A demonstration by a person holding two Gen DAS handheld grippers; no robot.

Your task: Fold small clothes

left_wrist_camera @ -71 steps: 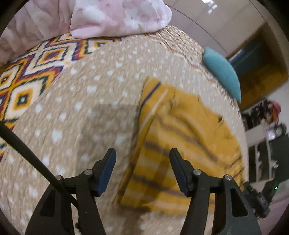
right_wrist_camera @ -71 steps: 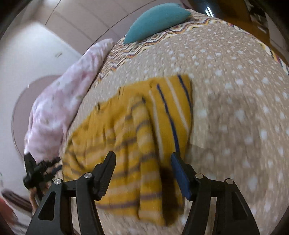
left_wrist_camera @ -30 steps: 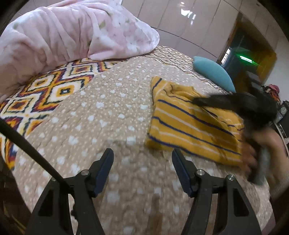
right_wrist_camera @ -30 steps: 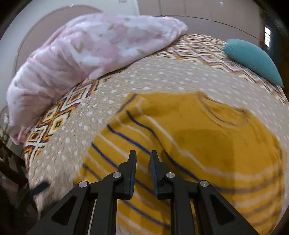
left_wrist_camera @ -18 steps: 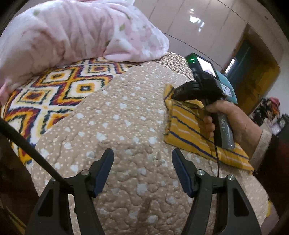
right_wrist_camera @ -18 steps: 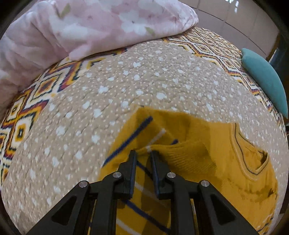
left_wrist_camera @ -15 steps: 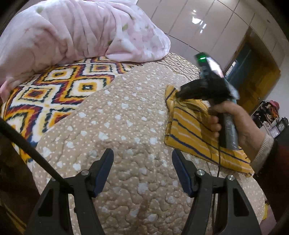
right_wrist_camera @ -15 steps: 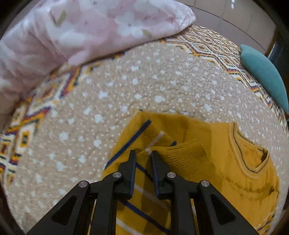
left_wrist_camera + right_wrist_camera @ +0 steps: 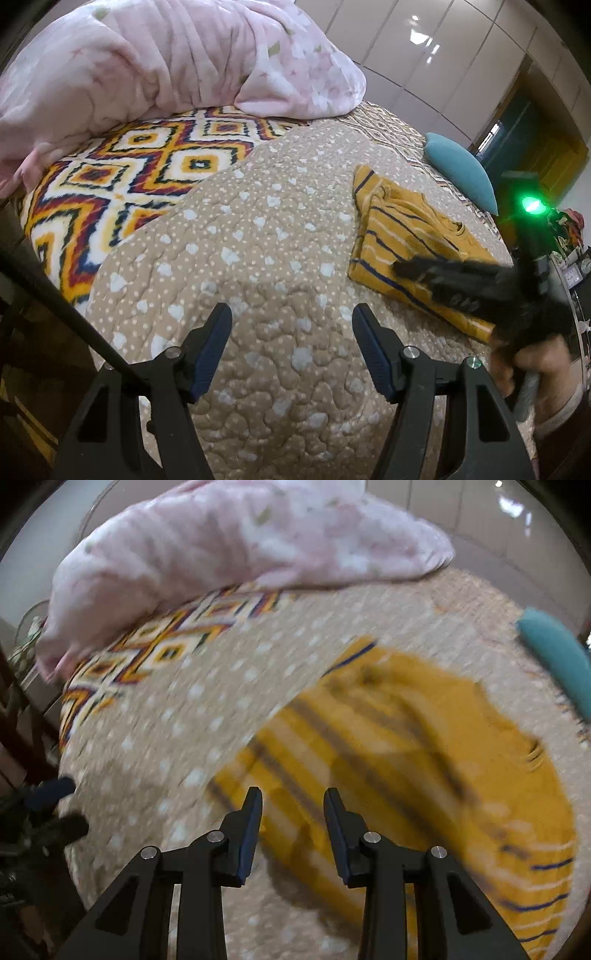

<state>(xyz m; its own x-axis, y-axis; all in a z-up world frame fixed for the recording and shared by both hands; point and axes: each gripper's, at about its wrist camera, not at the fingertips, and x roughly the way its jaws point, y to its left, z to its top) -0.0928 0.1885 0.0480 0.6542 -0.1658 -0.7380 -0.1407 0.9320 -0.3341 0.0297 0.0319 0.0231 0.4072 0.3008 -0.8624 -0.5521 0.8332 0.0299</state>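
Note:
A small mustard-yellow sweater (image 9: pixel 402 229) with blue and white stripes lies folded on the tan dotted quilt (image 9: pixel 266 236), to the right in the left wrist view. My left gripper (image 9: pixel 291 339) hangs open over bare quilt, well left of the sweater. My right gripper (image 9: pixel 293 827) is above the sweater's (image 9: pixel 424 760) near left corner; its jaws are opening and nothing is pinched between them. In the left wrist view the right gripper (image 9: pixel 402 267) shows blurred over the sweater's near edge, held by a hand (image 9: pixel 535 369).
A pink flowered duvet (image 9: pixel 166 62) is bunched at the head of the bed. A teal pillow (image 9: pixel 461 173) lies beyond the sweater. A bright diamond-patterned blanket (image 9: pixel 122 184) covers the left side. The bed's edge drops off at the left.
My right gripper let go of the sweater's far corner, drew back toward the near edge and spread its jaws. The left gripper drifted slightly and stayed open.

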